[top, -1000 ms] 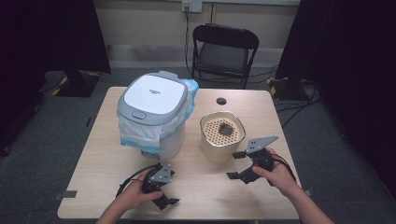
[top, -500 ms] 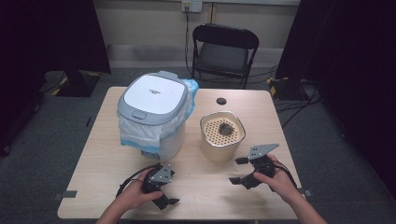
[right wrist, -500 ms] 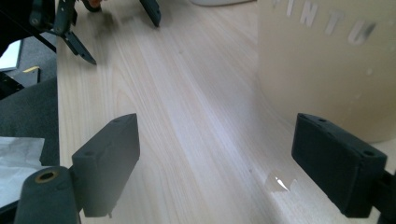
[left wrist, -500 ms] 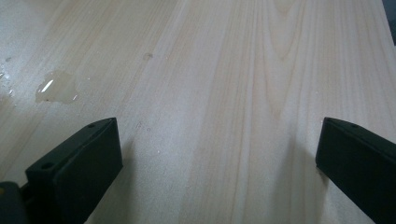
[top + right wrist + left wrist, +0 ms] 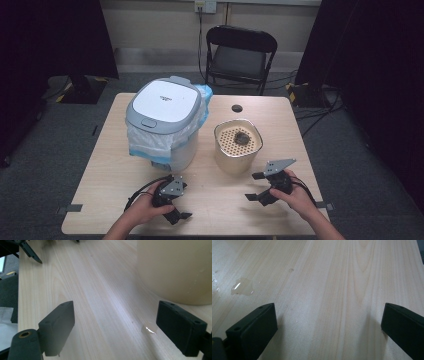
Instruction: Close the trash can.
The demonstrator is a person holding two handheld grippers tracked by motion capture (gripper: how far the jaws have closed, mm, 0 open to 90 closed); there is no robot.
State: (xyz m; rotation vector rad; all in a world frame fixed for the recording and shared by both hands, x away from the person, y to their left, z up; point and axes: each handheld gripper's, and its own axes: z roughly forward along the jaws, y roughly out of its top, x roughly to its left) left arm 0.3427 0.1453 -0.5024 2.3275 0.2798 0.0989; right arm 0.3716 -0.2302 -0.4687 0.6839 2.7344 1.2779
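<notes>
Both your grippers sit wide open, holding nothing: left gripper (image 5: 181, 216) low over bare table (image 5: 107, 150), right gripper (image 5: 256, 186) just beside the cream strainer pot (image 5: 238, 146), right of the bagged lidded bin (image 5: 164, 120).

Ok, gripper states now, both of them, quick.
Left gripper: open, jaws wide apart over bare table, holding nothing.
Right gripper: open, holding nothing, beside the beige container.

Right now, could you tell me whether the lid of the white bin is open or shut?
Shut. The white lid lies flat on the bin, with the plastic liner bunched out beneath its rim, and no gap shows.
</notes>
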